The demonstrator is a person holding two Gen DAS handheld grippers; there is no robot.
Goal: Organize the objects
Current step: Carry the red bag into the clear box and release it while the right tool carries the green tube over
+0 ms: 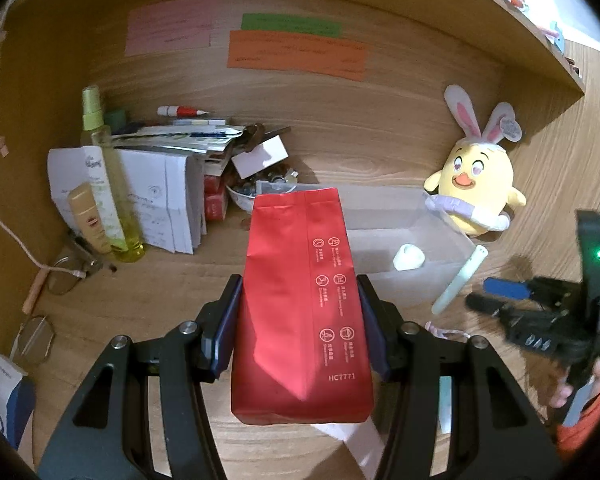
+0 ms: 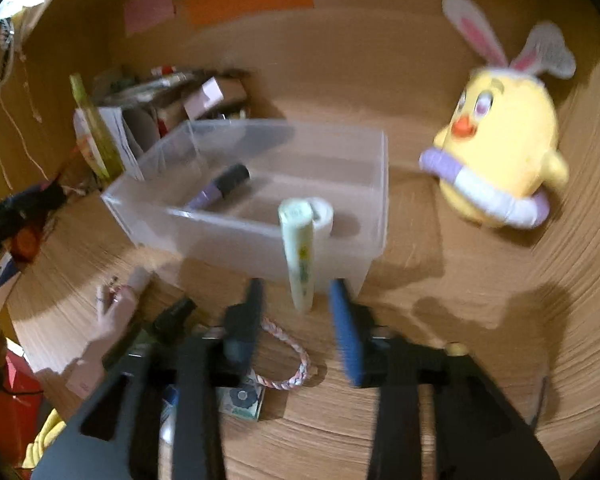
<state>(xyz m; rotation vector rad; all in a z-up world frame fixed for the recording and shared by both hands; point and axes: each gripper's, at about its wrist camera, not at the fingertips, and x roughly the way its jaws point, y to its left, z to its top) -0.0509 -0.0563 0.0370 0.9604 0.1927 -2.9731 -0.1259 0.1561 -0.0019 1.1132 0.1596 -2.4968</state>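
left gripper (image 1: 298,320) clamped on red pouch (image 1: 300,304), long axis pointing away toward clear bin (image 2: 236,216) just beyond | right gripper (image 2: 296,312) jaws apart, pale tube (image 2: 299,256) between them, propped on bin's near wall, right hand closer | right view blurry, contact unclear

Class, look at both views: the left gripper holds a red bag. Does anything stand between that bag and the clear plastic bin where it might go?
Nothing visible blocks it. The red bag, clamped in the left gripper, sits just before the clear bin, whose top is open. Inside lie only a purple marker and a white roll.
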